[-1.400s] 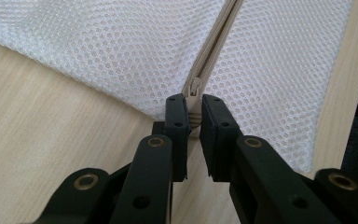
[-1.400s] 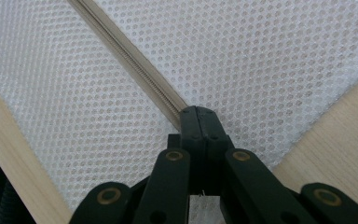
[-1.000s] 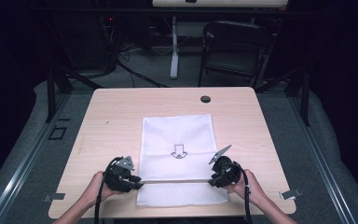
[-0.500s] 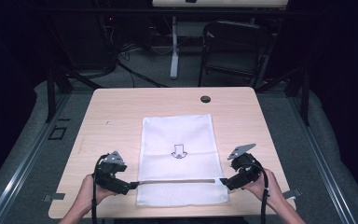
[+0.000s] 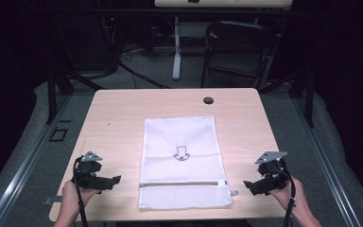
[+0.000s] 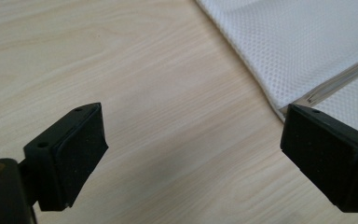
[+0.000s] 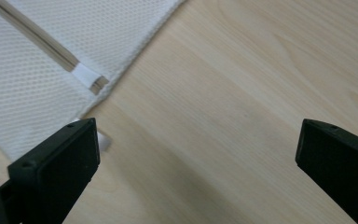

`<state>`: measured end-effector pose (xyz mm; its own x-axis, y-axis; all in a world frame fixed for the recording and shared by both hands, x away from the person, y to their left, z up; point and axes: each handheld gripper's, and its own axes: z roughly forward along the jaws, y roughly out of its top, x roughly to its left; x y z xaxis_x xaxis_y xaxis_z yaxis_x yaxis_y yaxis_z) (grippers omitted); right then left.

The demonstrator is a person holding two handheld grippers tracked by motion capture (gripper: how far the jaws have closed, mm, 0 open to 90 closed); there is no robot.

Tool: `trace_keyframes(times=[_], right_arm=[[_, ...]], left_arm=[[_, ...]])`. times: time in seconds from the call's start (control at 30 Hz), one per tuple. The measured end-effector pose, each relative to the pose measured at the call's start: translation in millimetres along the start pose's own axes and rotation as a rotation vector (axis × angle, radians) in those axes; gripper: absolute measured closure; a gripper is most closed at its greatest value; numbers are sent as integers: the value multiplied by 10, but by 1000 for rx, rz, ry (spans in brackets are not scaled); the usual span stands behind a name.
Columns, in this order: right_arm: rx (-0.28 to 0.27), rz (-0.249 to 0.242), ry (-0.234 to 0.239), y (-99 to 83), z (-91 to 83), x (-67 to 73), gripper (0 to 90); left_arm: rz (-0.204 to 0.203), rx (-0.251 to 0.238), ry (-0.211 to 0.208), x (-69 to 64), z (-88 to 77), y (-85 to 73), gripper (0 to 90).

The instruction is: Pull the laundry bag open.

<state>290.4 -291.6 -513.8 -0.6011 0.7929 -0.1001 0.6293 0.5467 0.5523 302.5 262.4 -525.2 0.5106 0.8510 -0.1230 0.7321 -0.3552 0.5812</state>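
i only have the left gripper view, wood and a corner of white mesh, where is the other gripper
Observer: The right gripper is off the right edge of the mesh bag, near the table's front right corner, apart from the cloth.
Operator: is it holding anything
Observer: No. In its own view the jaws stand wide with bare wood between them; they have just been opening.
Operator: how does the bag lie overall
Observer: Flat in the middle of the table, with a black arrow mark at its centre and the zipper running across near the front edge.
Operator: anything else on the table
Observer: A small dark round thing near the far edge.
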Motion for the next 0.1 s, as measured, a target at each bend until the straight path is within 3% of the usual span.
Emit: trace_keyframes(times=[0.1], right_arm=[[16,-16,-25,3,42,-12,0]], left_arm=[[9,6,25,27,52,-7,65]])
